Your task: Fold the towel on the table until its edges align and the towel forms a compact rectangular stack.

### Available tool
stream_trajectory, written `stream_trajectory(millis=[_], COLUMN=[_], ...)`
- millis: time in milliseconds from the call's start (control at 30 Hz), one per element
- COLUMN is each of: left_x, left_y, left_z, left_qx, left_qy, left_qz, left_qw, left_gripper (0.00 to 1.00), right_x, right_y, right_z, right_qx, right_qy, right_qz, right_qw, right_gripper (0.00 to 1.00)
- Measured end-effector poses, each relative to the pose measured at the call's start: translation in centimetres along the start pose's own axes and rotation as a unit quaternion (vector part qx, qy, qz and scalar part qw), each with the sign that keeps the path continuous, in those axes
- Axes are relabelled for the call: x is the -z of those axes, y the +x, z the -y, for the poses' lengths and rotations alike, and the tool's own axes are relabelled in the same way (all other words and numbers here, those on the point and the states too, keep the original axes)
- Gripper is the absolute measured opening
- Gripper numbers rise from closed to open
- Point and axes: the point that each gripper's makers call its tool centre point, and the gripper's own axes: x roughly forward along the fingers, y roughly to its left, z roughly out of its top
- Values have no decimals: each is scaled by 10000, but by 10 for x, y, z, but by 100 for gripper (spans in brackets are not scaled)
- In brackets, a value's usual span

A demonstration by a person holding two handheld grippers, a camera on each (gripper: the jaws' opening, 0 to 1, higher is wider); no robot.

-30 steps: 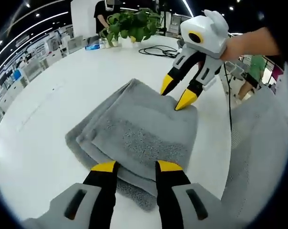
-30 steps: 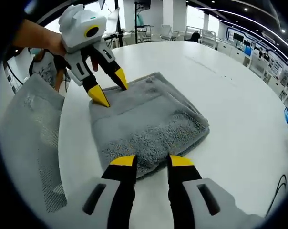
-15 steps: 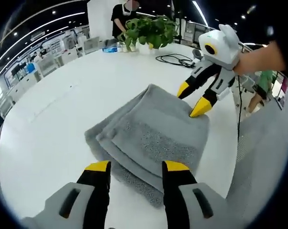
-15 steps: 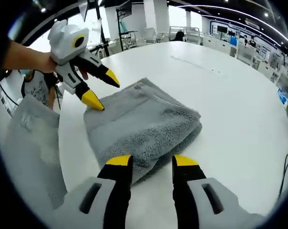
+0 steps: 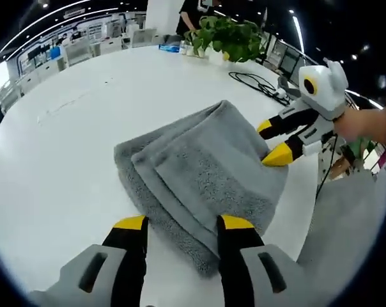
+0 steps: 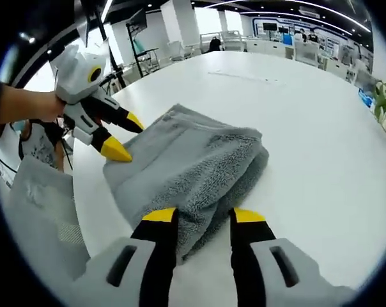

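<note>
A grey towel (image 5: 199, 169) lies folded in several layers on the white table (image 5: 59, 141). In the left gripper view, my left gripper (image 5: 183, 224) stands open at the towel's near edge, with a thick fold just ahead of its yellow tips. My right gripper (image 5: 276, 141) comes in from the right, open, its lower tip touching the towel's far corner. In the right gripper view the towel (image 6: 186, 163) lies just in front of the open right gripper (image 6: 203, 217). The left gripper (image 6: 124, 135) rests open at the towel's left edge, held by a hand.
A potted plant (image 5: 228, 35) and black cables (image 5: 260, 83) sit at the table's far side, with a person (image 5: 193, 7) behind them. A grey mesh chair (image 5: 353, 236) (image 6: 33, 217) stands close to the table edge beside the towel. Bare tabletop (image 6: 308, 128) surrounds the towel.
Both views have swung around the towel as the hands moved. Each gripper stays open at its end of the towel. The towel keeps the same folded shape.
</note>
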Motion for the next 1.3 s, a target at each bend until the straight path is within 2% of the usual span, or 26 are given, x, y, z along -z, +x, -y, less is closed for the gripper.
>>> stream_trajectory(millis=[133, 267, 333, 433, 700, 1300], left_x=[1, -2, -6, -12, -26, -66], left_y=[6, 8, 10, 14, 22, 43], left_z=[1, 1, 0, -6, -18, -59], left_qx=[128, 169, 170, 163, 190, 98], left_qy=[-273, -228, -59, -97, 4, 97], left_qz=[-63, -45, -17, 12, -21, 52], left_qw=[9995, 9996, 9998, 9998, 9998, 9999], left_gripper=[41, 39, 38, 38, 38, 36], right_x=[1, -2, -5, -10, -18, -60], right_y=[3, 8, 11, 14, 19, 47], right_z=[2, 9, 12, 19, 32, 75], right_qx=[28, 89, 114, 203, 310, 534], right_qy=[-77, -139, -205, -313, -260, -443], right_qz=[-49, -59, -62, -40, -1, -5], right_qw=[10000, 9998, 9997, 9993, 9992, 9976], right_gripper=[25, 23, 22, 22, 21, 20])
